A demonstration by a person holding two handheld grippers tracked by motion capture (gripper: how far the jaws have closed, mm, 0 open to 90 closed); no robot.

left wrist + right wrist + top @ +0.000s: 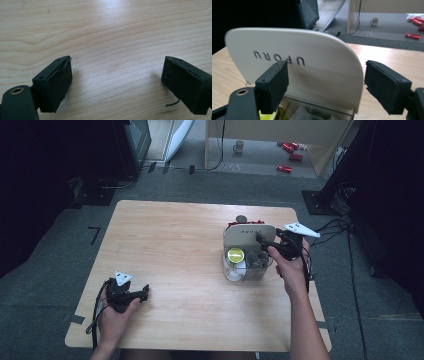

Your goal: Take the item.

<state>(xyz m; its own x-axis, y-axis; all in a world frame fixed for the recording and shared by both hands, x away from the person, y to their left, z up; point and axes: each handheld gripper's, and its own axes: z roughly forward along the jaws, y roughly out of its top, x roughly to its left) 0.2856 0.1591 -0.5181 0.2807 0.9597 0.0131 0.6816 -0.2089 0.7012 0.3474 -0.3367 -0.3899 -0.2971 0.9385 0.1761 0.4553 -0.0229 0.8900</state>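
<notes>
Clear box [247, 265] with raised white lid [248, 236] on right side of wooden counter [175, 255]; right gripper [264, 241] at lid, fingers apart, nothing clamped; left gripper [145, 293] resting near left front, fingers apart

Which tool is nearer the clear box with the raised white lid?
Right. The right tool is at the clear box, its open jaws in front of the raised white lid. The left tool sits far off over bare table, near its left front corner.
</notes>
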